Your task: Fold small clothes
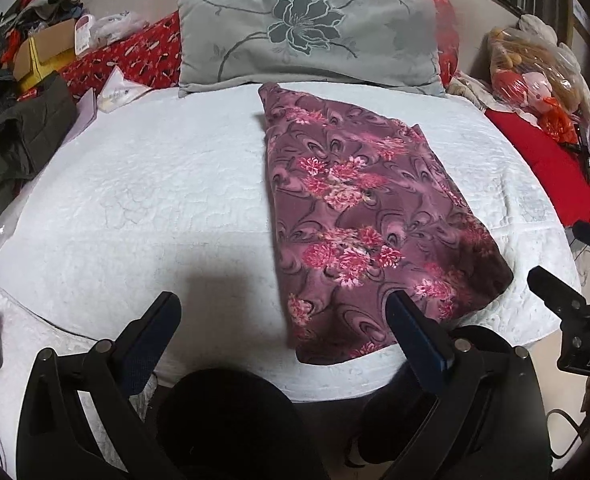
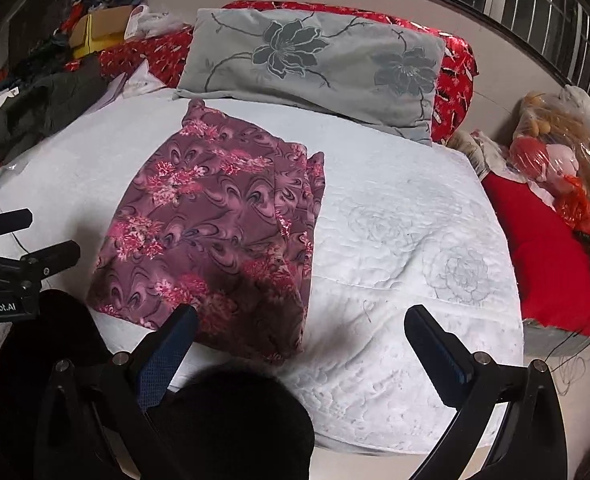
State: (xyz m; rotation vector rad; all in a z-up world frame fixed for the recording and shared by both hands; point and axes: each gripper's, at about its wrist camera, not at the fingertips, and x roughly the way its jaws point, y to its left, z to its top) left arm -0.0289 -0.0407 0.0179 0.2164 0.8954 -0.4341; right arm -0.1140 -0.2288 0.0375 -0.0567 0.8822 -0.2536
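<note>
Garment (image 1: 367, 216): purple floral, lying partly folded on white quilt (image 1: 155, 200), below pillow (image 1: 307, 32). Likely soft, light, limp fleece; take by near corners. Left gripper (image 1: 283, 320), right gripper (image 2: 301, 328): both spread wide, empty.

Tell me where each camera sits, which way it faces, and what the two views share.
Left wrist: rides the left gripper, looking along its open fingers over the white bed cover to the grey pillow; the right gripper shows at the right edge.
Right wrist: rides the right gripper, facing the same way, fingers open; the left gripper shows at the left edge.
Shared: the folded purple flowered garment, pillow, cover.
</note>
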